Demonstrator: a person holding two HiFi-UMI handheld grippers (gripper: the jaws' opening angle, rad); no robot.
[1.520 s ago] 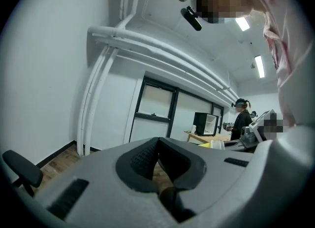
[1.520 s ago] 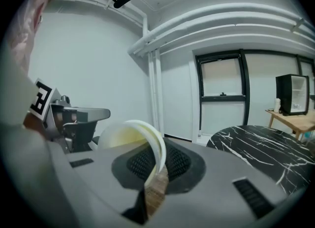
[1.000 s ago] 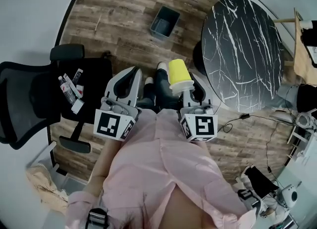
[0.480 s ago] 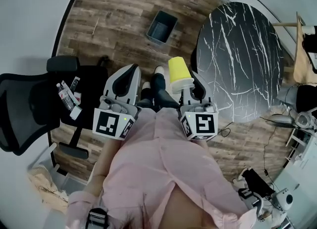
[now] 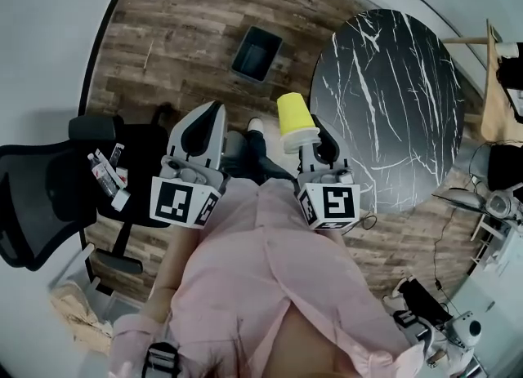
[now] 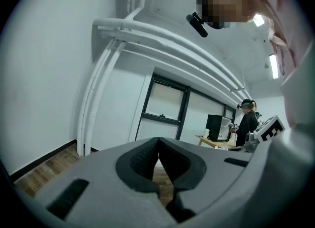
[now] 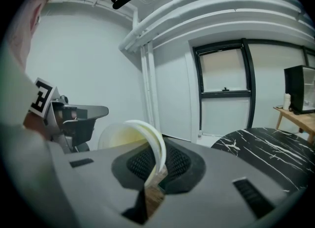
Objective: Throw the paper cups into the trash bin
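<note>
Wood-grain floor planks (image 5: 188, 33), brown and streaked, separate a person in a pale pink shirt (image 5: 261, 286) from the goal. This looks like the carry stage: one cup is in hand and the drop is not yet made. The next move calls for bringing the right tool over the bin's open mouth, ahead and slightly left, then parting its jaws so the cup falls inside rather than glancing off the rim.

To the right stands a round table with a glossy black top veined in white like marble (image 5: 392, 99). At far left is a black office chair with a mesh back (image 5: 41, 189). The dark, rectangular, straight-walled trash bin (image 5: 256, 54) sits on the planks well apart from both tools and appears empty, though its floor is in shadow.

The left grey two-jaw gripper (image 5: 204, 123) is held level beside its partner, with its ribbed black pads (image 6: 142, 160) pressed together at the tips and nothing between them. The right grey two-jaw gripper (image 5: 309, 141) is clamped on the thin wall of a yellow paper cup with a pale rolled rim (image 5: 294, 119). The cup's wall (image 7: 129, 136) runs between the textured pads, and the cup tilts forward beyond the jaws, above the floor and just beside the table's edge.
</note>
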